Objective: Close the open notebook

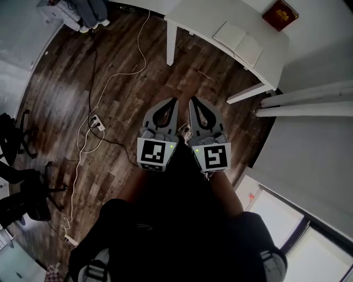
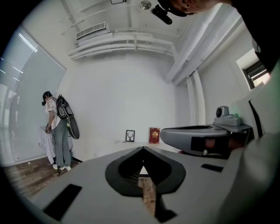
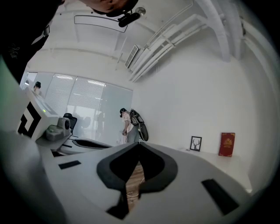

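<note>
1. While both hands hang out over the wooden floor (image 1: 60, 93), look far left: dark office chairs (image 1: 22, 182) sit by the wall, and another person (image 2: 57, 131) stands off at the room's far side with a pack on their back.
2. Next across, a white cable (image 1: 110, 77) snakes over the boards to a power strip (image 1: 97, 122).
3. Centre now: the left hand-held gripper (image 1: 175, 101) has its jaws pressed together tip to tip, with nothing between them.
4. Just beside it is the right hand-held gripper (image 1: 192, 99), also pressed together and empty, with a narrow gap between the pair.
5. Up and to the right is the white tabletop (image 1: 193, 16), well apart from both grippers. The notebook (image 1: 239, 42) lies flat on it, open, pale pages up, near the front edge.
6. Furthest right, a red book (image 1: 280, 15) stands at the back of the tabletop, upright against the wall near a small framed picture (image 2: 130, 135).
</note>
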Demonstrator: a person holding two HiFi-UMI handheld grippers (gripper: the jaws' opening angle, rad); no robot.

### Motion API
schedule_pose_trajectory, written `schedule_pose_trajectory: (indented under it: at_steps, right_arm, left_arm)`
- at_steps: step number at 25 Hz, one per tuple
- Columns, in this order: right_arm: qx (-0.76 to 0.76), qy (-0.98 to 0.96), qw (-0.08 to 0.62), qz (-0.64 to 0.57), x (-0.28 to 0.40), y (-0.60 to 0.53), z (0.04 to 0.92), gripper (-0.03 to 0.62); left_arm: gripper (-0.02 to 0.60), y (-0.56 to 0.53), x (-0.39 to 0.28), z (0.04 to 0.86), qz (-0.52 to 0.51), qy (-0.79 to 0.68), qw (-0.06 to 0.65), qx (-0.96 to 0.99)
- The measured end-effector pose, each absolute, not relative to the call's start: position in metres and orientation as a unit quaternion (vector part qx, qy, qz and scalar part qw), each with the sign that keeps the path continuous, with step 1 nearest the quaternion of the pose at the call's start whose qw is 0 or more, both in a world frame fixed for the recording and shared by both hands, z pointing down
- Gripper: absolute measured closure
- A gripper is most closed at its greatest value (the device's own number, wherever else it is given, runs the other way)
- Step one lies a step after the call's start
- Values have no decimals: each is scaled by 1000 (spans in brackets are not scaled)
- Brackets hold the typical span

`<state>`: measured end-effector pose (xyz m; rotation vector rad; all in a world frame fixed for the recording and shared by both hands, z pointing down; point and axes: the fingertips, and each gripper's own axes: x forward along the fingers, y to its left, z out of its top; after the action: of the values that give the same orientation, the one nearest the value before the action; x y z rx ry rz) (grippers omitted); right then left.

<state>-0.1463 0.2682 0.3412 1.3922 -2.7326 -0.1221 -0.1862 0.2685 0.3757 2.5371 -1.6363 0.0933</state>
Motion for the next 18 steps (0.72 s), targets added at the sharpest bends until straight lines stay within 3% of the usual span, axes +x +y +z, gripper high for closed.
schedule_pose_trajectory:
  at_steps: [8,18]
  right_arm:
    - [434,-900,17,-37,-145,147,328,572]
    - [490,-871,27,3,-56,59,359,571]
  left_arm:
    - [579,153,-182,369,65,-550,66,830]
    - [578,66,-99,404,123,-485,85,862]
